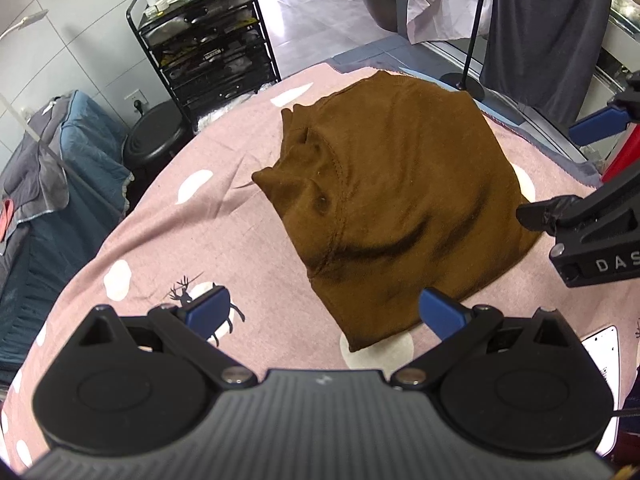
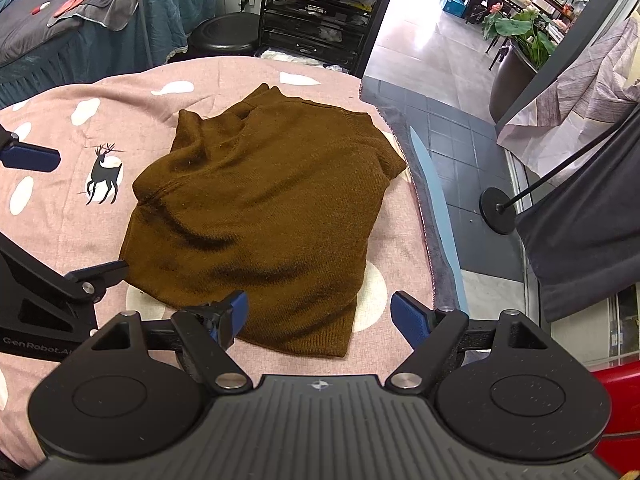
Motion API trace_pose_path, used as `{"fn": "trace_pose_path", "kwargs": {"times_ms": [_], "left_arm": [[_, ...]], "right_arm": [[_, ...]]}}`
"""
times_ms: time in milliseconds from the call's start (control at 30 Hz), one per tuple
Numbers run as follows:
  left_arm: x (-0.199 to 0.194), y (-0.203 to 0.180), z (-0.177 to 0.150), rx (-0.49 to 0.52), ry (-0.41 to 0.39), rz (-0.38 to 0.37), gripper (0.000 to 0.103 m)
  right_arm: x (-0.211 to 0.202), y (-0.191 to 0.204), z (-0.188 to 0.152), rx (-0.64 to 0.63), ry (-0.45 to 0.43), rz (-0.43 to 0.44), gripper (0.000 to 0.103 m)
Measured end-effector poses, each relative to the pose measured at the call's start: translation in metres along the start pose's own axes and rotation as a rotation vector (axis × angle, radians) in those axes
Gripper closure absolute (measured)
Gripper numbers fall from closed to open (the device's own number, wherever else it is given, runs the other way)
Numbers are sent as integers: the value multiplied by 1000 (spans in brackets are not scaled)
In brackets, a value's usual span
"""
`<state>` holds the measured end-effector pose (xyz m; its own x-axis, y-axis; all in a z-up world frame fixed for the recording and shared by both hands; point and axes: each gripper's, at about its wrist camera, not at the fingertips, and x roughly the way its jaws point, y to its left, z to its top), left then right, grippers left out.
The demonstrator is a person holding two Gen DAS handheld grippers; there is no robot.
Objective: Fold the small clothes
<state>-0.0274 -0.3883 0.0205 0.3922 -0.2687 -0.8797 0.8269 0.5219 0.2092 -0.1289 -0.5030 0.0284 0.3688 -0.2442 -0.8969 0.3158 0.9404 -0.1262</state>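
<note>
The left gripper (image 1: pixel 325 312) hangs over the near part of the bed with its blue-padded fingers (image 1: pixel 208 309) spread wide and nothing between them. The brown sweater (image 1: pixel 400 200) lies just beyond it and a little to the right; the right-hand pad sits close above the sweater's near hem, though I cannot tell whether it touches.

The right gripper (image 2: pixel 320 314) is also spread wide and holds nothing. Its left pad (image 2: pixel 234 314) sits at the sweater's (image 2: pixel 260 200) near edge, seemingly against the knit, while the other pad hangs over the bare bedcover near the sweater's near right corner. Each gripper shows at the edge of the other's view, so the two stand side by side at the near end of the garment.

The sweater lies roughly folded and rumpled, with bunched folds along its far left side and a flatter body toward the near end. It rests on a pink bedcover (image 2: pixel 60 220) printed with white blobs and a black deer (image 2: pixel 103 176), which stands to the left of the sweater.

Beyond the bed, at the far side, stands a black drawer rack (image 1: pixel 212 52), with a round black stool (image 1: pixel 154 140) beside it and a second bed draped in teal and grey (image 1: pixel 48 184) to the left. To the right a grey cloth (image 1: pixel 548 28) hangs from a stand, and a tiled floor runs off toward potted plants (image 2: pixel 524 36).
</note>
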Motion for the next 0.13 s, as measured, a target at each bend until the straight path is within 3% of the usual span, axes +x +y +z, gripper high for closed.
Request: {"fn": "trace_pose_path", "kwargs": {"times_ms": [133], "left_arm": [[1, 0, 0, 0, 20, 4, 0]], "right_arm": [[1, -1, 1, -1, 0, -1, 0]]}}
